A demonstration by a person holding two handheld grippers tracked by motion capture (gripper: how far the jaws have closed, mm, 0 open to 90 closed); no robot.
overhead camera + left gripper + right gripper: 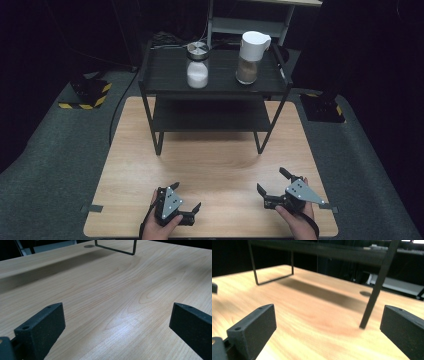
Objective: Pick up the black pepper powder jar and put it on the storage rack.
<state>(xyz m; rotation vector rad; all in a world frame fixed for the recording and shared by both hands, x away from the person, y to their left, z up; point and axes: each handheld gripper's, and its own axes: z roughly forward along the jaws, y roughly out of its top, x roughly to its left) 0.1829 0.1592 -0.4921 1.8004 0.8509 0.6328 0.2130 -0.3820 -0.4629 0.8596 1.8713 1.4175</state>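
The table (pixel 210 165) was bare near me, and the black rack (pixel 215 85) stood at its far side with two jars on top, one white-filled jar (pixel 197 65) and one brown jar (pixel 250 59). I guessed they sat up there to be lifted down. My left gripper (pixel 186 196) and right gripper (pixel 270 182) rested low near the front edge, well apart from the jars, both with jaws wide and holding nothing.

I hold my left gripper (pixel 187 198) low and near me, its jaws spread wide. My right gripper (pixel 270 181) sits well apart, jaws equally wide.
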